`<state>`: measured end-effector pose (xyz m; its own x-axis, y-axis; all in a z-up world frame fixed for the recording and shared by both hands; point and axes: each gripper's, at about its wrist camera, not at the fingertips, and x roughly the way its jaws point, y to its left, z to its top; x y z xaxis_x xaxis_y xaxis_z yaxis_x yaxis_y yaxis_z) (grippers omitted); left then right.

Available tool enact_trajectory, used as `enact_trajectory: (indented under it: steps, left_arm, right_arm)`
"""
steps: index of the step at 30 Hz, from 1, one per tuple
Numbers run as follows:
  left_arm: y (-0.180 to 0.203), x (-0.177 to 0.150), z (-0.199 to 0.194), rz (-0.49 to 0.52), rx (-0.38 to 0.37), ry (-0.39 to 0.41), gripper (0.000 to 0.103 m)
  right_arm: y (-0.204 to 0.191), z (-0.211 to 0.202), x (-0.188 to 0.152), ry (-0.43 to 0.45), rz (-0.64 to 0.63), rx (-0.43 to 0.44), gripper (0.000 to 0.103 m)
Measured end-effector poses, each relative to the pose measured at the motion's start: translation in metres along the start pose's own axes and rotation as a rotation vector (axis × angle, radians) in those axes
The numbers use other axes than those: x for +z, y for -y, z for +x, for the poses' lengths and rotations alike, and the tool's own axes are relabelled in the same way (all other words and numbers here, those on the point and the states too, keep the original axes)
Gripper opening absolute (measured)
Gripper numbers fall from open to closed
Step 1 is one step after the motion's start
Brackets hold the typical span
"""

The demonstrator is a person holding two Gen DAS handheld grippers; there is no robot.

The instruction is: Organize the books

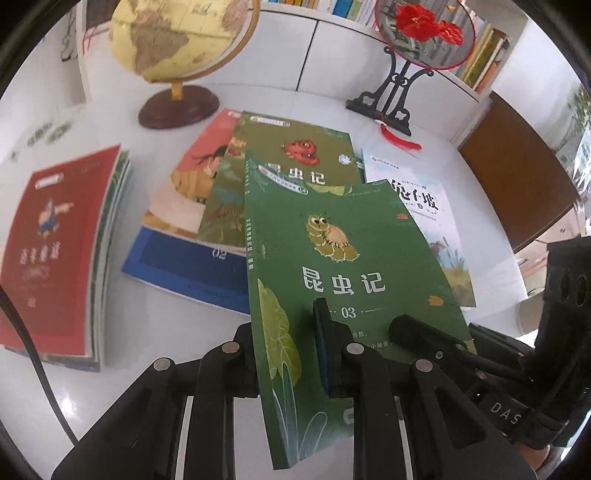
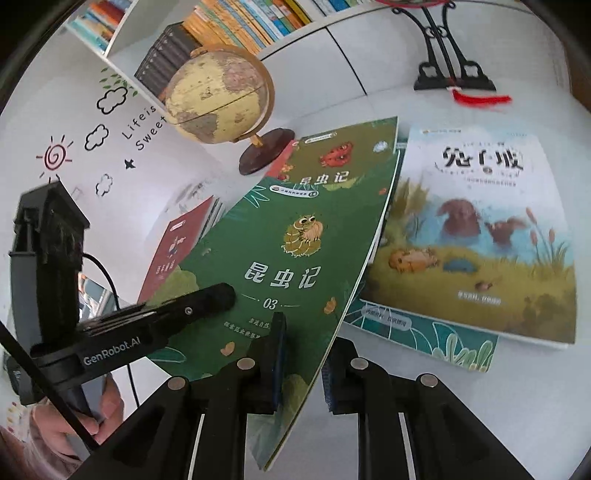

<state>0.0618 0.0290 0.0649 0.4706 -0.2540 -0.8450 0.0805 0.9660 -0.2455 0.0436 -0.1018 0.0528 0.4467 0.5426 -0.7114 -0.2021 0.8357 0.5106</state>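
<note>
A green book marked 03 [image 1: 343, 258] [image 2: 288, 258] is raised at its near end, tilted above a loose pile of books on the white table [image 1: 122, 369]. My left gripper [image 1: 291, 350] is shut on its lower edge near the spine, one finger under the cover and one on top. My right gripper [image 2: 304, 362] is shut on the same book's lower right edge. Each gripper also shows in the other's view: the right gripper [image 1: 424, 332] and the left gripper [image 2: 207, 299] each rest a finger on the cover. Under the held book lie another green book [image 1: 295, 155], a blue book [image 1: 184, 266] and a pink one [image 1: 199, 166].
A stack topped by a red book [image 1: 55, 240] lies to the left. A white book with a pond picture [image 2: 472, 229] rests on a teal book [image 2: 424, 332] at right. Behind stand a globe [image 1: 177, 37], a round fan ornament on a black stand [image 1: 421, 29] and a full bookshelf [image 2: 236, 22].
</note>
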Motion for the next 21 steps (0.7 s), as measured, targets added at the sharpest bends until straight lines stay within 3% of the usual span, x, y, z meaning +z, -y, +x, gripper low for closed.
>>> enact_trajectory:
  steps: [16, 21]
  left_arm:
    - [-0.024, 0.006, -0.029, -0.042, -0.038, 0.086, 0.017]
    - [-0.047, 0.009, -0.042, -0.093, -0.081, 0.123, 0.017]
  right_arm:
    - [-0.036, -0.009, 0.007, 0.062, -0.074, -0.026, 0.017]
    - [-0.060, -0.012, 0.013, 0.104, -0.134, -0.046, 0.017]
